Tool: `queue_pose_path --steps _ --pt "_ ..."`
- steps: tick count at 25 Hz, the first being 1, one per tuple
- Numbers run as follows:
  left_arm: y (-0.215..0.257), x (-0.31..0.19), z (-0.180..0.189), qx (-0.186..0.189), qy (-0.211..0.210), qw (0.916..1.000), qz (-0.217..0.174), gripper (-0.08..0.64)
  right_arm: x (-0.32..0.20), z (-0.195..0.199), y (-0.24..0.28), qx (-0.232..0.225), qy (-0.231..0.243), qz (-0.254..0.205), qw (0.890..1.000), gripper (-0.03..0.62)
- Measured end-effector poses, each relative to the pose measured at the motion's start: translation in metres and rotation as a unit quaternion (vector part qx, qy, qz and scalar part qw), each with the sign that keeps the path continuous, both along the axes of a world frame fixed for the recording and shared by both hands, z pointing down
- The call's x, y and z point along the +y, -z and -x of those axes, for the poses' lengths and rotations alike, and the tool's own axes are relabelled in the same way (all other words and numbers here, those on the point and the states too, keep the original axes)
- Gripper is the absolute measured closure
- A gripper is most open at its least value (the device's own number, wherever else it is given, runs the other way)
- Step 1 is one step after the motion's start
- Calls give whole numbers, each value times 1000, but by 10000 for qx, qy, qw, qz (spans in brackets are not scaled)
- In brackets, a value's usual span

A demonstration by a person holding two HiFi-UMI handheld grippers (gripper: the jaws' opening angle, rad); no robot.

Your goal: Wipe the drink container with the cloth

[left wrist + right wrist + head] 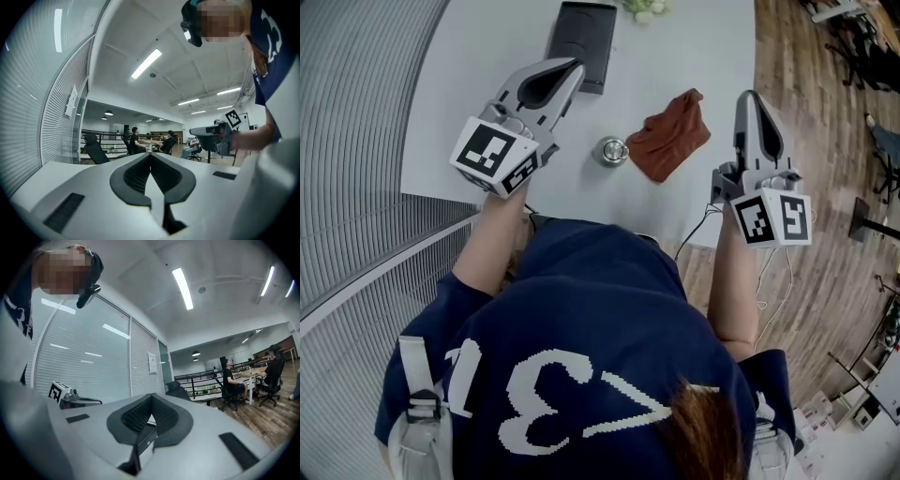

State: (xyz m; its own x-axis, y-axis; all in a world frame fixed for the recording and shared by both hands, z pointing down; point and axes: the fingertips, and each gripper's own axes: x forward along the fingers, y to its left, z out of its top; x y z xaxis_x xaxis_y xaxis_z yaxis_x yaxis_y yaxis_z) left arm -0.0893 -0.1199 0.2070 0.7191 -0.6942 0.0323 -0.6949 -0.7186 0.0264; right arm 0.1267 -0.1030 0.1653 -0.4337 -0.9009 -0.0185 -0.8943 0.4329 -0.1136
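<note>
The left tool (574,66) and right tool (751,96) are held closed and empty over the desk (487,75). The drink container (612,150) stands just beside the cloth (670,139) (both untouched) and could be toppled by a careless grab.

**Metal, cloth, plastic, wood**

Bright polished metal on the drink container (612,150), with glossy reflections. Soft matt fabric, wrinkled, for the rust-brown cloth (670,136). Smooth matt white on the table (694,56). Smooth grey plastic shell on left gripper (575,66) and right gripper (750,96); black ribbed pads (137,174) inside. Grained wood planks for the floor (811,141).
</note>
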Motion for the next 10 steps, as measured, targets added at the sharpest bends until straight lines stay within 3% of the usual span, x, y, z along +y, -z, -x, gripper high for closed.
queue_pose_path --steps 10 --pt "-5 1 7 -39 -3 10000 11 543 2 6 13 -45 -107 -231 9997 569"
